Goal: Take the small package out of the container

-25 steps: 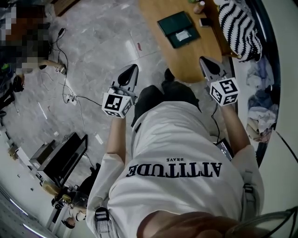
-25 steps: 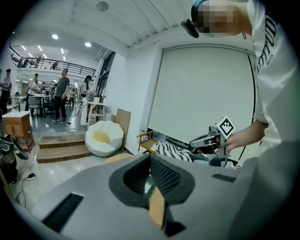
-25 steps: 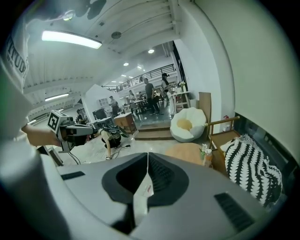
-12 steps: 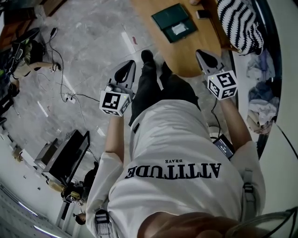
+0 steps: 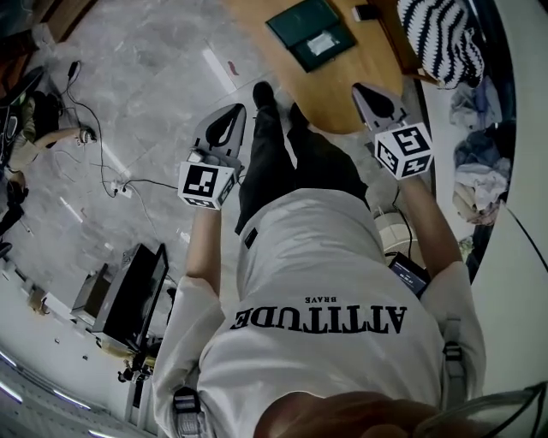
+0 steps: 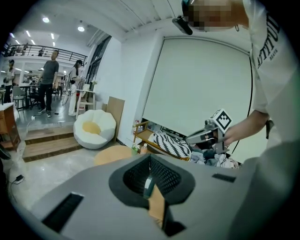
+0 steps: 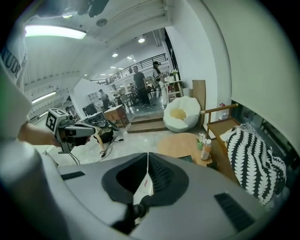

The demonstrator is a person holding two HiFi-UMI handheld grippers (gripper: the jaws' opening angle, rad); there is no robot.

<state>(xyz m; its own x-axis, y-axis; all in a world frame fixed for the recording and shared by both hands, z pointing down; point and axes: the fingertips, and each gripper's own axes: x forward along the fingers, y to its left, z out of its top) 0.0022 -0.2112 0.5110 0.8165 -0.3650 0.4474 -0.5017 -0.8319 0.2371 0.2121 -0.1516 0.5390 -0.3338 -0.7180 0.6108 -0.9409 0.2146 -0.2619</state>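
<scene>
White T-shirt (image 5: 330,257) lettered ATTITUDE and BRAVE, left claw (image 5: 241,109) and right claw (image 5: 359,88) held out forward toward worktop (image 5: 334,85), both closed and empty

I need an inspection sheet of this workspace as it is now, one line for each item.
Surface: round wooden table, ahead of the person.
Job's things: dark green container on the table; white small package lies in it.
Clutter: phone and bottles on the table.
Grippers: left gripper and right gripper both shut, empty, short of the container.
Cables: cables across the floor.
Surroundings: striped cushion, clothes heap, people far behind.
</scene>
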